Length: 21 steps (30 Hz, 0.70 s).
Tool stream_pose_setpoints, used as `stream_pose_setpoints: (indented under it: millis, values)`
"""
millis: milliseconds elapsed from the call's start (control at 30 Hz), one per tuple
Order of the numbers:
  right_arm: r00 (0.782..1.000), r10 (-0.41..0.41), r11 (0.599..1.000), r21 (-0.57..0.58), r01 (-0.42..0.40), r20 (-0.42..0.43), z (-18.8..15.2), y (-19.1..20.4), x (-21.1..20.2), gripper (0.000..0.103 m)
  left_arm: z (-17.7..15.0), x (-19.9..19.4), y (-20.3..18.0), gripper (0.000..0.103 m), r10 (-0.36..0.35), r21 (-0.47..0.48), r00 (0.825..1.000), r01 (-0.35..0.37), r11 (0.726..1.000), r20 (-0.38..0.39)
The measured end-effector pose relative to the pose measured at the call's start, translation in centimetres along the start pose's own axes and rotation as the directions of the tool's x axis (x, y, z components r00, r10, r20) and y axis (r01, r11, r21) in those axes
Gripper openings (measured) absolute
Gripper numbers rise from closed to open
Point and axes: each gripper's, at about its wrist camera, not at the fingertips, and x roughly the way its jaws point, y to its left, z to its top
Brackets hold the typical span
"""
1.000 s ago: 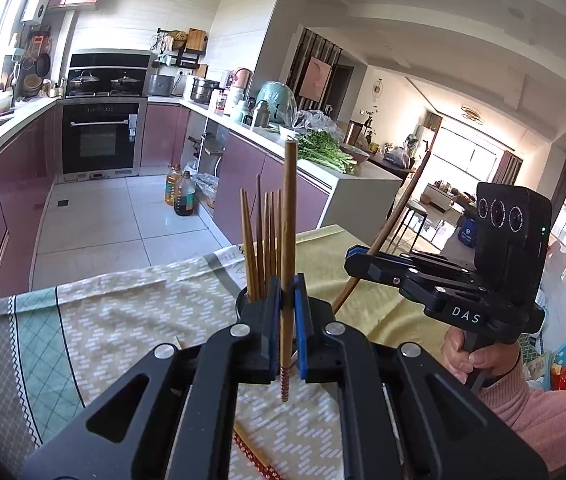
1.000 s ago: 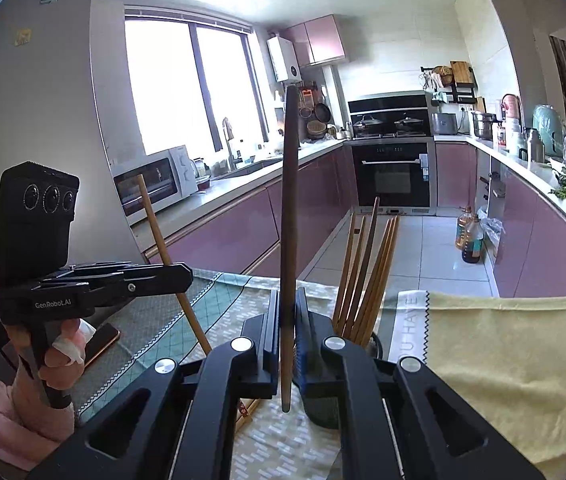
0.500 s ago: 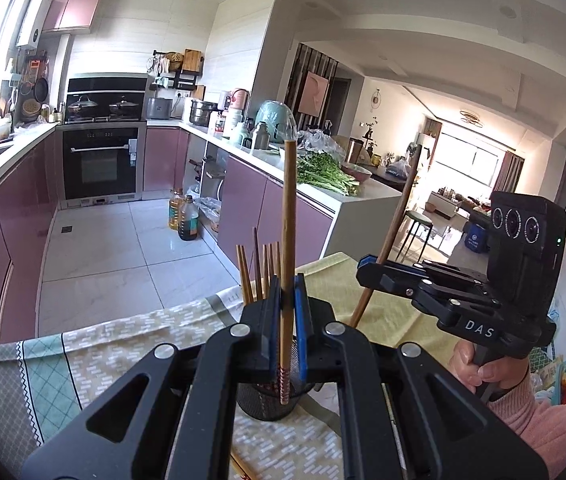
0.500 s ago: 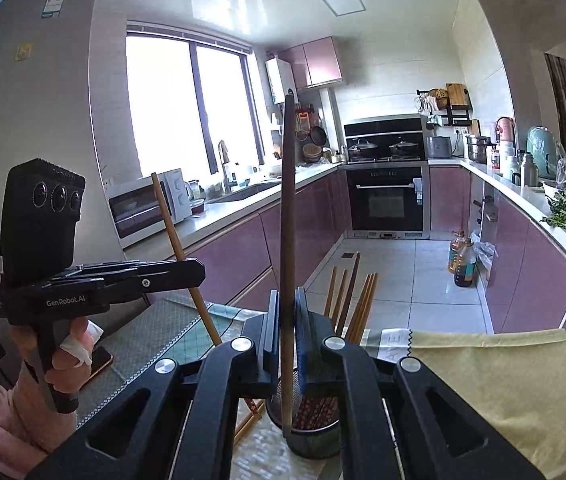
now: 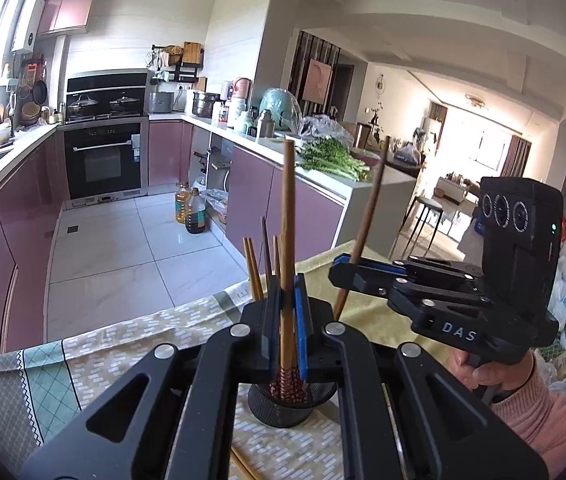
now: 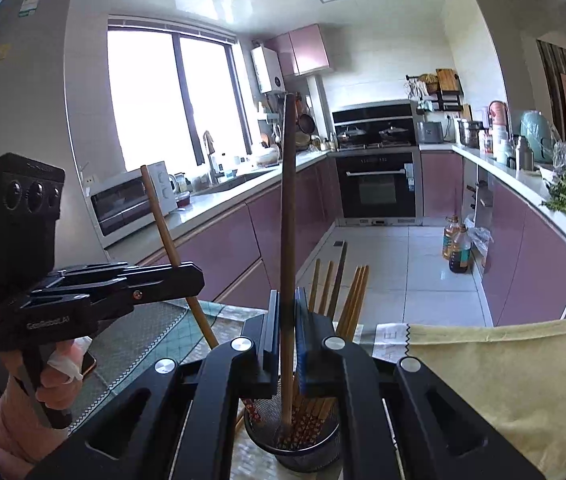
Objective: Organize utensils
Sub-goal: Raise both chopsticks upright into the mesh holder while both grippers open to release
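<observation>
Black mesh forms the utensil holder (image 5: 291, 404), which stands on the patterned cloth (image 5: 131, 344) covering the surface, close to the far edge. It sits directly below both grippers. A bundle of chopsticks (image 6: 339, 300) stands in the holder, their red patterned ends down in the mesh and their plain ends leaning up and apart.

Nearest in the left wrist view, the left gripper (image 5: 287, 320) is clamped on a light wooden chopstick (image 5: 286, 216), held nearly upright, with its patterned lower end hanging just over the holder's mouth. On the cloth at the bottom edge of that view lies another loose chopstick (image 5: 245, 466).

To its right, the right gripper (image 5: 349, 276) is pinched tight on a darker chopstick (image 5: 367, 220), which tilts slightly in this view. A hand in a pink sleeve (image 5: 531, 412) grips the handle of that tool. In the right wrist view the dark chopstick's lower tip reaches down inside the holder among the others.

Beyond the far edge of the surface, a plain yellow cloth (image 6: 495, 376) covers the right-hand part. Farther off lie the tiled kitchen floor (image 5: 131, 248), two oil bottles (image 5: 191, 214) by the purple cabinets, and a built-in oven (image 5: 103, 160) at the back wall.
</observation>
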Motion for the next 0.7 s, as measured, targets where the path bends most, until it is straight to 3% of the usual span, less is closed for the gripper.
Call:
stream_pose_setpoints:
  millis: [467,700]
  values:
    - [0.989,0.012,0.999,0.043,-0.006,-0.146,-2.8,-0.6,3.9,0.006,-1.6,3.5,0.5,0.007,0.001,0.027,0.987,0.004,1.000,-0.159]
    - [0.985,-0.008,0.998,0.064,0.019,-0.175,-3.0,-1.4,5.2,0.008,-1.8,5.9,1.0,0.007,0.005,0.017,0.976,-0.002,1.000,-0.219]
